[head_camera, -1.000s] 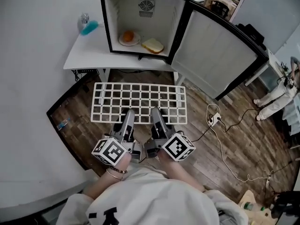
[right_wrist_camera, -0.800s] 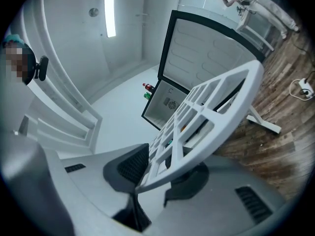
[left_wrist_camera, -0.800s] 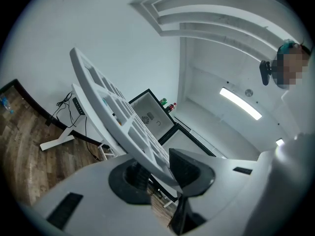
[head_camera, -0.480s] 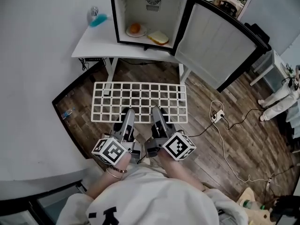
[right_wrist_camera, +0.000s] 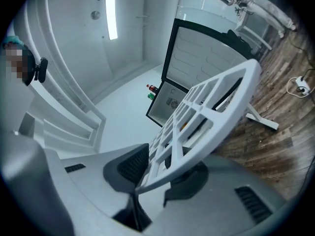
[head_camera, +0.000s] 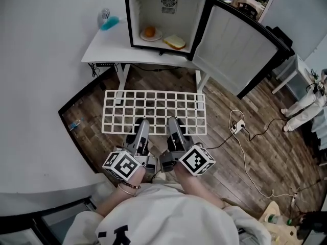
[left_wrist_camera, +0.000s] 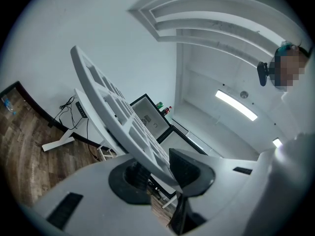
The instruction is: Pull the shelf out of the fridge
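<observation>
Since the left gripper (head_camera: 143, 123) and right gripper (head_camera: 172, 122) each pinch its near rim side by side, the white grid shelf (head_camera: 154, 111) hangs level at frame centre; paired grips likely stop it tipping; it is wholly outside the open mini fridge (head_camera: 134, 11) at top.

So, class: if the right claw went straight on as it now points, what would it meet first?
The right claw is clamped on the shelf; beyond that, probably the open fridge, though depth is unclear.

White table (head_camera: 104, 46) bears the fridge (head_camera: 153, 11); cable (head_camera: 244, 160) on floor (head_camera: 271, 137).
</observation>
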A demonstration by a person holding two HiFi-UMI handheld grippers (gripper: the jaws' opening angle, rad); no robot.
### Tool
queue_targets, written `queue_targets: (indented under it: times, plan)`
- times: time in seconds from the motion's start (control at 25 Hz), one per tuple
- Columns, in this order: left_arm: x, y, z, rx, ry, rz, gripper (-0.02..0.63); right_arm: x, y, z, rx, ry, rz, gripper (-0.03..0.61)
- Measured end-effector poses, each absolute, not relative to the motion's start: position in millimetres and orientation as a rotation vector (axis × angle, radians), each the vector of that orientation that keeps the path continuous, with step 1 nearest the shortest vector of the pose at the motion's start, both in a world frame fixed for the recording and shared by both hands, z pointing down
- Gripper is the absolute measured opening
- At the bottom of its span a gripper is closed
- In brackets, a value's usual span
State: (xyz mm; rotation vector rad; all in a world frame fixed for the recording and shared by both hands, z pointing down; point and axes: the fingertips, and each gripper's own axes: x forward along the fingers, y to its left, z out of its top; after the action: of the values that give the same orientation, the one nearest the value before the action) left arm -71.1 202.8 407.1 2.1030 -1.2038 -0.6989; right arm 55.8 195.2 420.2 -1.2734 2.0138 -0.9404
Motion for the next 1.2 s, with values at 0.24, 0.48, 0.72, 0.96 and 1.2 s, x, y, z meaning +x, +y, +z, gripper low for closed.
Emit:
queue_targets:
  times: [0.24,0.48,0.72,0.96,1.2]
  plan:
    - [-101,223,409,2.088,-1.205,-0.71,0.112,26,215,420,-1.28,2.022,-0.957,0.12]
    - [-133,256,416,2.074,-1.179,-0.711,0.112,-5,250,423,-1.316,2.019,-0.962,0.12]
    - [-149,291,413,2.102,-1.147,-0.688,0.112,-22,290,427,-1.35,1.981,-0.949,0.12]
    - [-143,307,414,2.132,-1.11,-0.668,0.112,-17,311,430,-1.377,1.966,-0.929,0.12]
    - [-130,306,406,2.137,-1.098,-0.691,0.112,-4,310,415,-1.39,1.999,-0.845,0.121]
